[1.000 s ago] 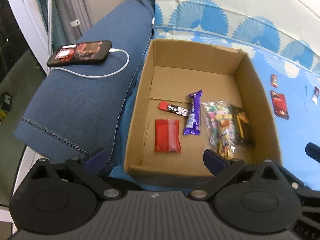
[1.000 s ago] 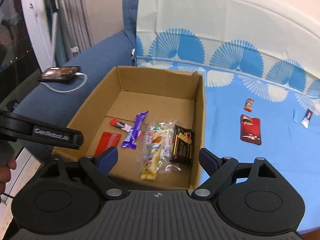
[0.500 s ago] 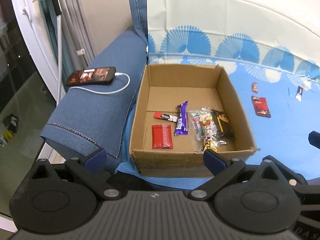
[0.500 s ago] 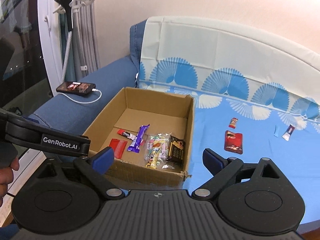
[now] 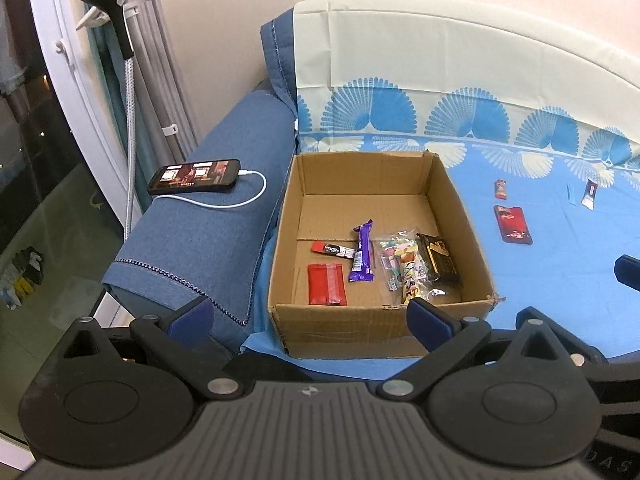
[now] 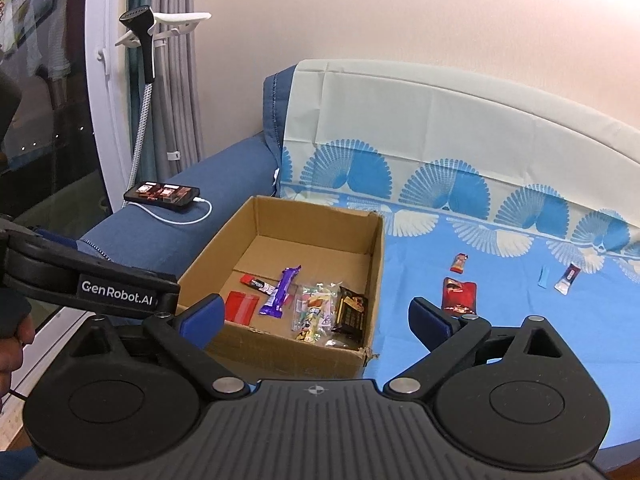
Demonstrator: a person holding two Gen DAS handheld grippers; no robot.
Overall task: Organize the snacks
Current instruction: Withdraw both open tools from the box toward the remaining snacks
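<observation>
An open cardboard box stands on the blue patterned sofa cover. Inside it lie a red packet, a purple bar, a clear candy bag and a dark brown packet. To the right of the box, loose on the cover, are a red packet, a small red snack and a sachet. My left gripper hangs open and empty in front of the box. My right gripper is beside it, its jaws opening with nothing between them.
A phone on a white charging cable rests on the blue armrest left of the box. A steamer head on a stand and a glass door are further left. A hand holds the left gripper's handle.
Both grippers have drawn back and risen from the box, so more of the sofa and wall shows. The right jaws stand slightly wider. The snacks have not moved.
</observation>
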